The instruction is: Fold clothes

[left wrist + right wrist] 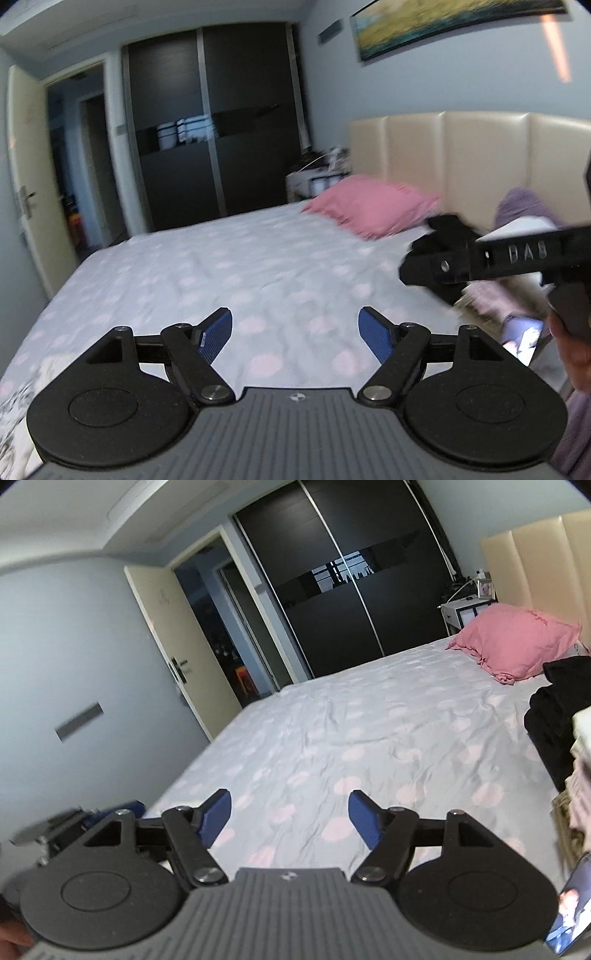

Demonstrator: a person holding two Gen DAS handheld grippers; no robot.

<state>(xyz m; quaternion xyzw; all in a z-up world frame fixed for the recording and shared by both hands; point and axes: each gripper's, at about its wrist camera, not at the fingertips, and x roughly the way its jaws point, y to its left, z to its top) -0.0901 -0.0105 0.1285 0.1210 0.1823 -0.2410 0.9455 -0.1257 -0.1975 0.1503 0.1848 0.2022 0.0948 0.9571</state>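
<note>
- The left hand-held gripper and the right hand-held gripper are both hovering over the bed, blue pads spread wide, gripping nothing.
- The clothes are sitting at the bed's right edge: a heap of black fabric beside a stack of pale, pinkish garments that looks folded, though blur is hiding how neatly.
- Judging progress: the stack is suggesting some folding is done, the black heap possibly remaining.
- The grey bedsheet with pink dots is lying bare mid-bed; a pink pillow, a cream padded headboard and a dark sliding wardrobe are framing the room.
</note>
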